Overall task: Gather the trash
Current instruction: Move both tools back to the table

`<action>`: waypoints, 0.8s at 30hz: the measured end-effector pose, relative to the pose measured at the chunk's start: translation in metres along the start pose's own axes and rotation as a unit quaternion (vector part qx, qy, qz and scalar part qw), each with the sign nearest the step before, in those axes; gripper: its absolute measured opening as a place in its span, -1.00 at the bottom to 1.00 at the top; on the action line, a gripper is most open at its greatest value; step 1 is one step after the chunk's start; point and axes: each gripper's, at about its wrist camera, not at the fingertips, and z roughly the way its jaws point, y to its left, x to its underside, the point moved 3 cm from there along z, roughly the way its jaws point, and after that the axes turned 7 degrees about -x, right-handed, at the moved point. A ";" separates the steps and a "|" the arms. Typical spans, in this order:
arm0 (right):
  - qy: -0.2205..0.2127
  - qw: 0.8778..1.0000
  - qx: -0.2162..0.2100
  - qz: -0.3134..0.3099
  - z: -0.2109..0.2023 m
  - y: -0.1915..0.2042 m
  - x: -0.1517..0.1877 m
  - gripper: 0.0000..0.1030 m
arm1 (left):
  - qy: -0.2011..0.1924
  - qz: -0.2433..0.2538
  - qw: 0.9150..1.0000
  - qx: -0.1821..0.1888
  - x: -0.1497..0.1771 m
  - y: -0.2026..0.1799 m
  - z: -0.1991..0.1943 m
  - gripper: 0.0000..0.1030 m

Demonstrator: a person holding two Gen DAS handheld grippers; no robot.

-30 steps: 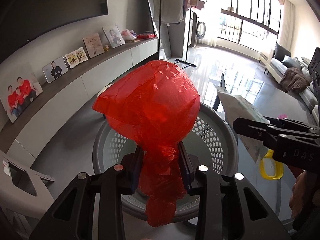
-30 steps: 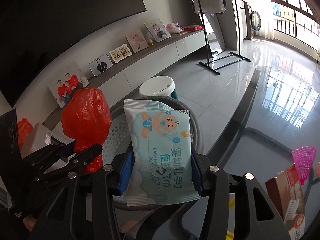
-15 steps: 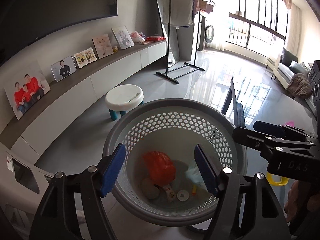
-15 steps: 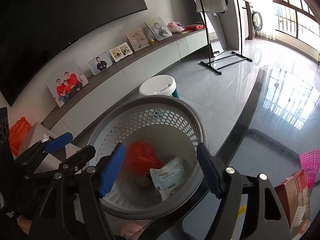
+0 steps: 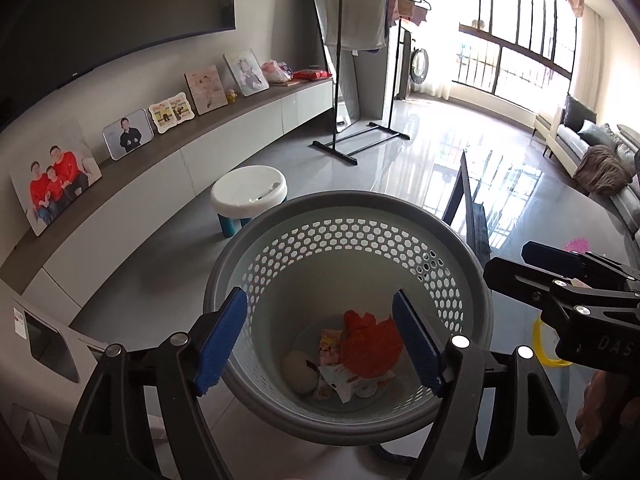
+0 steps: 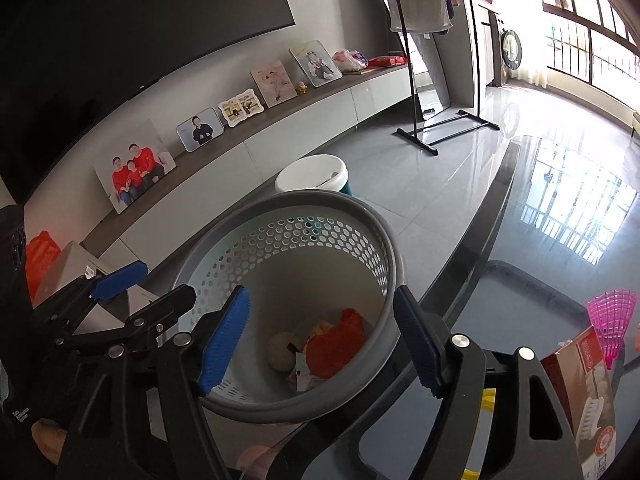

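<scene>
Your left hand-held gripper (image 5: 318, 336) is opening, nothing between its pads, and your right hand-held gripper (image 6: 322, 340) stands wide and empty; both hang over the basket (image 5: 460, 248) to drop trash straight in. The red bag (image 5: 370, 346) lies at its bottom among what look like wrappers.

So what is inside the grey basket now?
Inside the grey basket lie a red plastic bag, a round beige object and small wrappers. Whatever is under the bag is covered.
</scene>
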 end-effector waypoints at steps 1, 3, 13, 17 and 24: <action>-0.001 1.000 0.003 -0.001 -0.003 0.000 0.002 0.38 | -0.004 0.003 1.000 -0.001 0.001 -0.001 -0.002 0.46; -0.011 1.000 0.014 -0.003 -0.018 -0.002 0.008 0.38 | -0.014 0.008 1.000 -0.002 0.001 -0.004 -0.008 0.54; -0.059 0.996 0.066 0.024 -0.096 -0.038 0.029 0.46 | -0.039 0.042 0.998 0.025 0.010 -0.039 -0.036 0.73; -0.067 0.992 0.102 0.040 -0.130 -0.065 0.044 0.46 | -0.039 0.050 0.997 0.045 0.014 -0.055 -0.045 0.76; -0.048 0.986 0.144 0.074 -0.165 -0.116 0.083 0.52 | -0.025 0.066 0.995 0.074 0.027 -0.094 -0.051 0.78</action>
